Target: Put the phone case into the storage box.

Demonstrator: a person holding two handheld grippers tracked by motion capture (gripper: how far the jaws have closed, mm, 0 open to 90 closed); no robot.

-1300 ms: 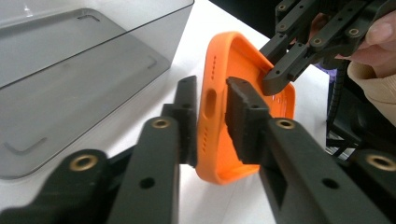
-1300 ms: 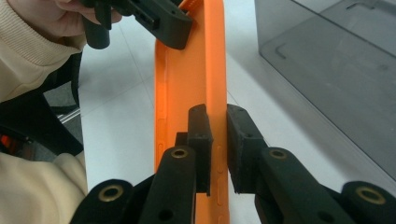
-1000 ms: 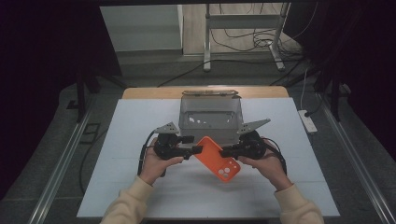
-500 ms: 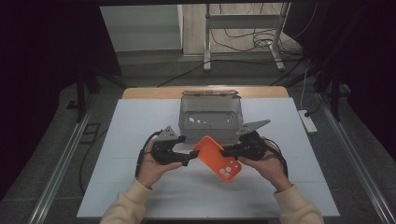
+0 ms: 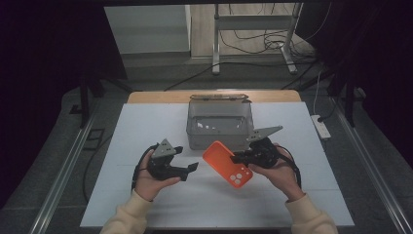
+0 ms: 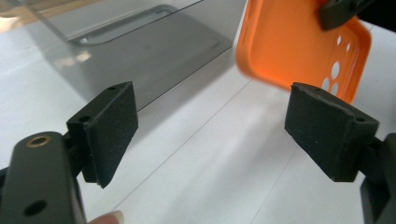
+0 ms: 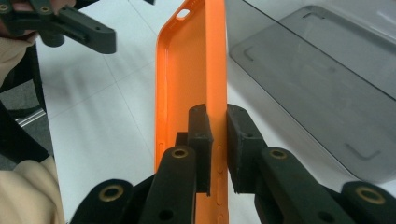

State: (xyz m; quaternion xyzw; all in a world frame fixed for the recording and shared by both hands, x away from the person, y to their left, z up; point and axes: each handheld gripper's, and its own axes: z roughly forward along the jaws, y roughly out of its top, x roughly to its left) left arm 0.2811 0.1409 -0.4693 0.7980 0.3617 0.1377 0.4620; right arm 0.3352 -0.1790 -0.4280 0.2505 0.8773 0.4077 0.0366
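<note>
High view: clear box [image 5: 219, 124] just behind orange phone case [image 5: 227, 164].

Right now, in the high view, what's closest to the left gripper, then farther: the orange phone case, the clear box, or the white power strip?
1. Orange phone case, just right of the left gripper.
2. Clear box, behind it at the table's middle.
3. White power strip, off the table's far right edge.

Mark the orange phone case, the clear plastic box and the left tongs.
Orange silicone phone case [image 5: 220, 155], high view, plain back.
Clear grey plastic box [image 5: 219, 141], high view, front wall.
Left tongs [image 6: 210, 135], left gripper view, gap midway between the open pads.
</note>
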